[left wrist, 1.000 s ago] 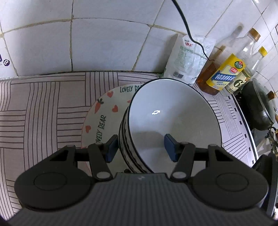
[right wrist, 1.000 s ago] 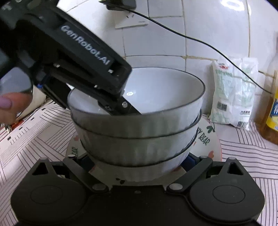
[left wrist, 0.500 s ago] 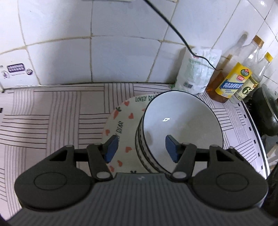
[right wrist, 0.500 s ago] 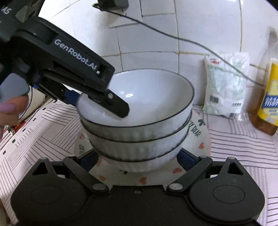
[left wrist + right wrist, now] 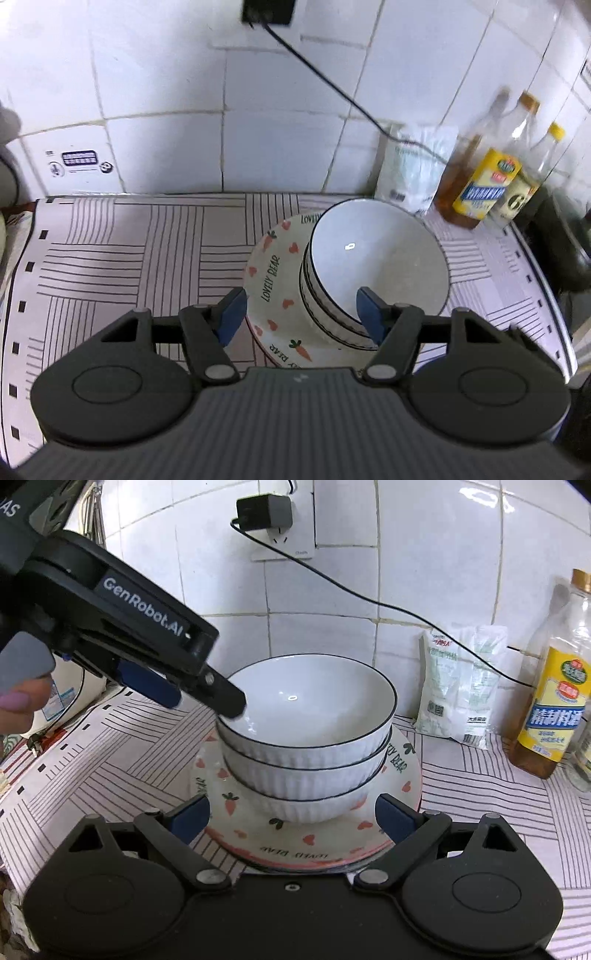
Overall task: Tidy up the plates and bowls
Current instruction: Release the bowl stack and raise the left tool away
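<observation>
Nearest, the right gripper [image 5: 291,818] is released, empty, before the plate [image 5: 402,794]. The left gripper [image 5: 301,314], jaws just widened, grasps nothing above it. 3 stacked bowls [image 5: 306,738] sit there, mid-worktop [image 5: 110,266]; bottles [image 5: 484,184] stand far right.

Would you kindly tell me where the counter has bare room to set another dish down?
The widest bare stretch of striped counter mat lies left of the plate holding the stacked bowls, reaching the tiled wall. Right of the plate it is crowded: a white bag and oil bottles.
</observation>
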{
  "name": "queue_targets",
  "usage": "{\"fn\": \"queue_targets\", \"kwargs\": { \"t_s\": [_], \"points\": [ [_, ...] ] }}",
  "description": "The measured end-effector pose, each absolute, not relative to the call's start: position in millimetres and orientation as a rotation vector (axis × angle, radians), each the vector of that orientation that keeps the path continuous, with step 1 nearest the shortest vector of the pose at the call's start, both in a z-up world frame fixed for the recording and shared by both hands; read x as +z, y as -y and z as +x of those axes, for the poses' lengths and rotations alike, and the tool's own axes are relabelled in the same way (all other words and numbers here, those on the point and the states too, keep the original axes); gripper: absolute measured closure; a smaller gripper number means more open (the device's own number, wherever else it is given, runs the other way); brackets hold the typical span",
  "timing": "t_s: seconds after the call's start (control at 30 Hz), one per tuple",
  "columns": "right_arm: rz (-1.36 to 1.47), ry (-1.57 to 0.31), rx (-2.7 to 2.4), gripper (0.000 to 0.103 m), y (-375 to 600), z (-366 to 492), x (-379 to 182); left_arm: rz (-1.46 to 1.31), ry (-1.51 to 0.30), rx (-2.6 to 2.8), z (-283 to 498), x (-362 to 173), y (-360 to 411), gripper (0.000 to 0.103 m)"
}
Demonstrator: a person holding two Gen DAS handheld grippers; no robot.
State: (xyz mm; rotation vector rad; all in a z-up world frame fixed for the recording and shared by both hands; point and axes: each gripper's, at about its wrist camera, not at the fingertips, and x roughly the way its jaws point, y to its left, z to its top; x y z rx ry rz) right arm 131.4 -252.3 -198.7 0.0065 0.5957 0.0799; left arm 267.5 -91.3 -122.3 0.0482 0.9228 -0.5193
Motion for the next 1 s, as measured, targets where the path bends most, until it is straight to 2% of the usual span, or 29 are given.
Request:
{"fn": "queue_targets", "kwargs": {
  "t_s": [0.13, 0.27, 0.37, 0.53, 0.73, 0.83, 0.93, 1.0],
  "points": [
    [0.049, -0.612, 0.048, 0.005, 257, 115, -201, 0.046, -0.904, -0.493, 254, -108, 78, 0.037],
    [0.065, -0.634, 0.022, 0.005, 259, 96, -196, 0.056, -0.892, -0.489, 238, -95, 63, 0.028],
    [0.070, -0.632, 0.005, 0.005, 257, 83, -189, 0.070, -0.892, -0.485, 223, -85, 52, 0.028],
    [0.089, -0.643, -0.040, 0.005, 253, 64, -170, 0.098, -0.859, -0.480, 194, -62, 40, 0.027],
    [0.025, -0.675, -0.116, 0.005, 241, 47, -136, 0.183, -0.865, -0.464, 165, -41, 32, 0.021],
    [-0.018, -0.698, -0.166, 0.005, 234, 39, -118, 0.180, -0.892, -0.463, 156, -36, 26, 0.009],
    [-0.036, -0.698, -0.197, 0.005, 231, 30, -100, 0.163, -0.893, -0.476, 145, -30, 19, 0.002],
    [-0.030, -0.704, -0.220, 0.004, 229, 24, -89, 0.141, -0.889, -0.467, 139, -27, 14, 0.000]
  ]
}}
